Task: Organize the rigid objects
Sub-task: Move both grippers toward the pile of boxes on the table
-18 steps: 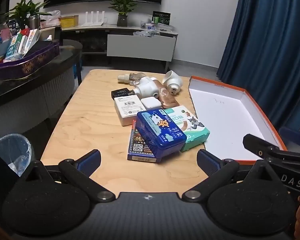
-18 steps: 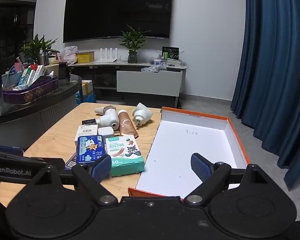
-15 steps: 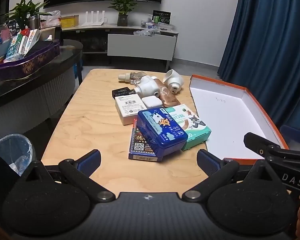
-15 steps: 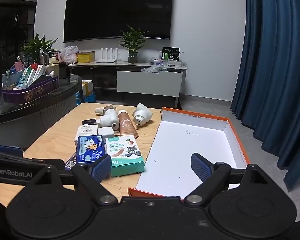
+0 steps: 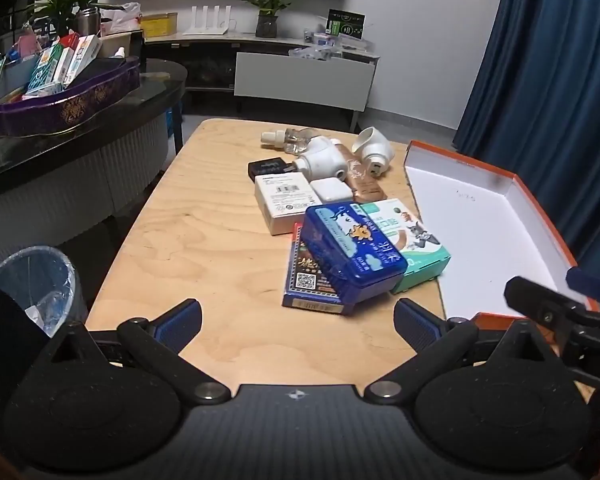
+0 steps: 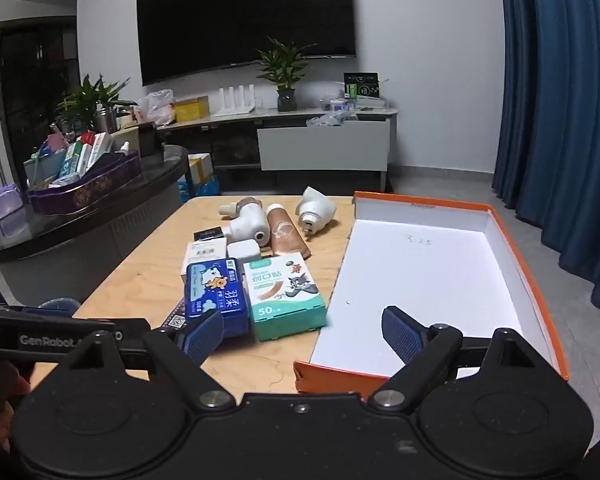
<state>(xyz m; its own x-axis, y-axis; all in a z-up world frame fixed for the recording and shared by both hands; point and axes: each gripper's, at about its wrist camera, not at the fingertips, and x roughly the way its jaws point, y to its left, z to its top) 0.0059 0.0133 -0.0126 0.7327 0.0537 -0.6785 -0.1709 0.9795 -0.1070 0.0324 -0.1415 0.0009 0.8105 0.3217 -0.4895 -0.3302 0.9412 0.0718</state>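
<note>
1. Basically not much is changing vs the frames half a sec back: I'm still holding the left gripper (image 5: pixel 296 320) spread wide over the near edge of the wooden table (image 5: pixel 204 240), gripping nothing.
2. Right gripper (image 6: pixel 302 332) is also staying released & empty, hovering by the near corner of the orange-rimmed box (image 6: pixel 516 240).
3. Left view is drifting slightly, so the pile is sitting a touch further right in frame.
4. Blue tin (image 5: pixel 350 250) is lying tilted on the dark card box (image 5: pixel 306 280), touching the teal plaster box (image 5: pixel 412 236).
5. White items are sitting behind them, further back on the table.
</note>
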